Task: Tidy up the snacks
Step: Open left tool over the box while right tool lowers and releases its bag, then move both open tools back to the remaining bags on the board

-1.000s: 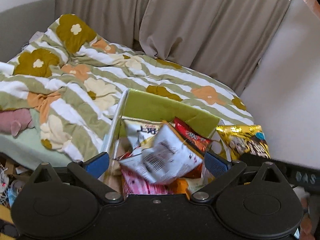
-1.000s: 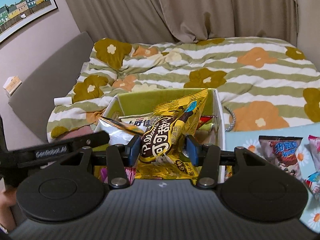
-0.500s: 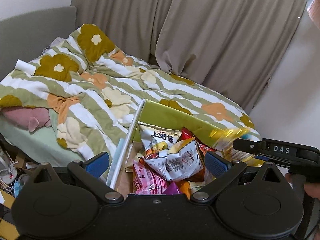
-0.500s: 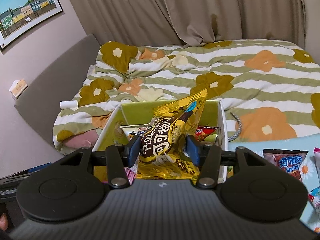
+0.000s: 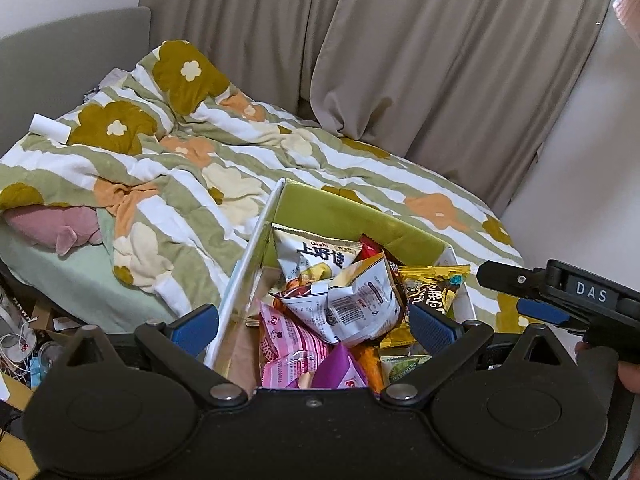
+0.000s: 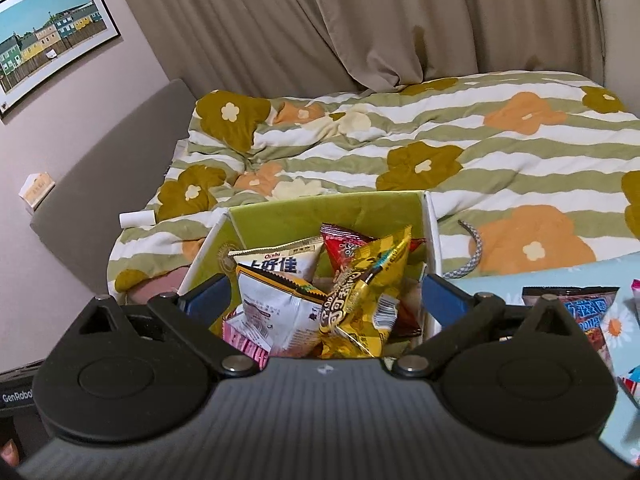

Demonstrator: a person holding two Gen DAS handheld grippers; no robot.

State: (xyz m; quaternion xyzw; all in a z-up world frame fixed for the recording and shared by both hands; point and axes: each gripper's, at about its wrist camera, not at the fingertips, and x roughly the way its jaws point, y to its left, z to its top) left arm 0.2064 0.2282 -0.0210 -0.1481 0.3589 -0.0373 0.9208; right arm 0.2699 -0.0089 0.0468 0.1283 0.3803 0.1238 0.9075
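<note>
A green-lined box (image 5: 344, 216) (image 6: 304, 216) sits on the bed, filled with several snack packets. A yellow snack bag (image 6: 360, 300) (image 5: 434, 292) lies on top of the pile at the box's right side, beside a white packet (image 5: 352, 304) (image 6: 276, 312). My right gripper (image 6: 326, 298) is open just above the box, its jaws wide on either side of the yellow bag and apart from it. My left gripper (image 5: 314, 320) is open and empty over the box's near edge. The right gripper also shows in the left wrist view (image 5: 560, 296).
A flower-striped duvet (image 6: 440, 152) covers the bed. A light blue daisy cloth (image 6: 500, 280) at the right holds more snack packets, one dark (image 6: 584, 308). A grey cord (image 6: 474, 252) lies beside the box. Curtains (image 5: 400, 40) hang behind. Clutter (image 5: 20, 340) lies on the floor at left.
My right gripper opened and let go of the yellow bag, which now rests in the box. My left gripper pulled back and to the left.
</note>
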